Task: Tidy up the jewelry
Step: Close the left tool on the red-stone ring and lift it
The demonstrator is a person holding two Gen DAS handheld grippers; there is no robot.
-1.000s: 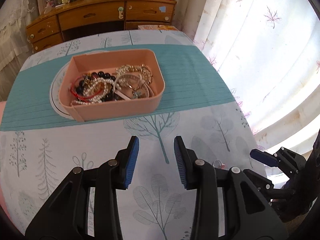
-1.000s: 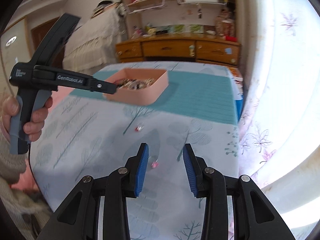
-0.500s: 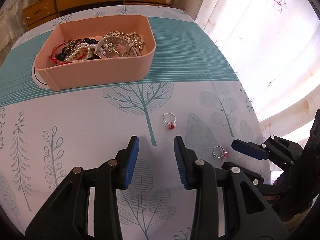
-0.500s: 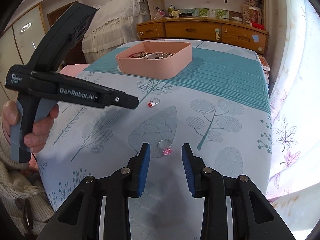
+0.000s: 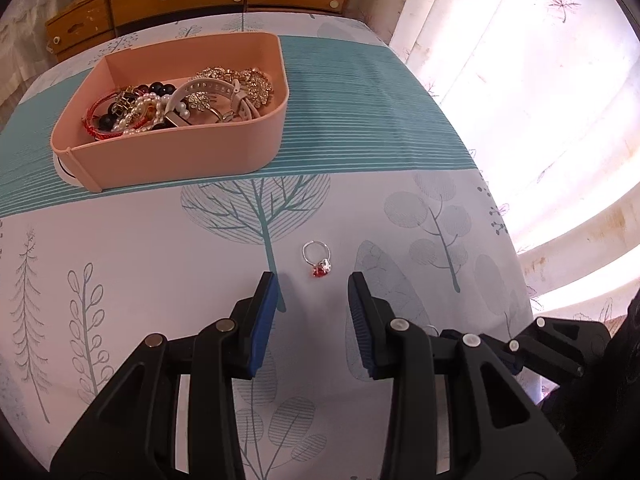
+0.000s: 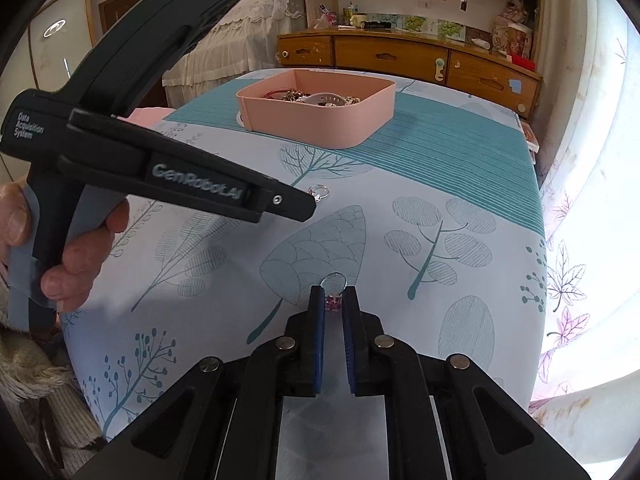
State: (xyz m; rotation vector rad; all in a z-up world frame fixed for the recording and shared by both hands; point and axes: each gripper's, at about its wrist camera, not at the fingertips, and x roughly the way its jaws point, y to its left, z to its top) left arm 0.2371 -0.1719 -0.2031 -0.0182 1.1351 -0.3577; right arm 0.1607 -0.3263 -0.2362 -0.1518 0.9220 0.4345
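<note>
Two rings lie loose on the leaf-print worktop (image 5: 120, 248), each with its own claw over it.

Right claw (image 6: 330, 300): jaws have just been closing and now stand shut on the pink-stone ring (image 6: 333, 298). The stone sits between the blue tips; the silver band pokes out just ahead of them, away from the camera, flat on the cloth. Grip is at the very tips, so judged shallow; the ring could slip out on the lift.

Left claw (image 5: 312, 292): part open, gripping nothing. The red-stone ring (image 5: 317, 258) lies just ahead of the tips, roughly centred on the gap, stone end nearest the claw and band pointing away toward the tray. This claw is the nearer one to that ring. Judged next need: a short advance forward and down so the tips straddle the stone, then close.

Pink tray (image 5: 180, 160) with piled bracelets, pearls and brooches sits beyond both rings, well apart, on the teal stripe.
</note>
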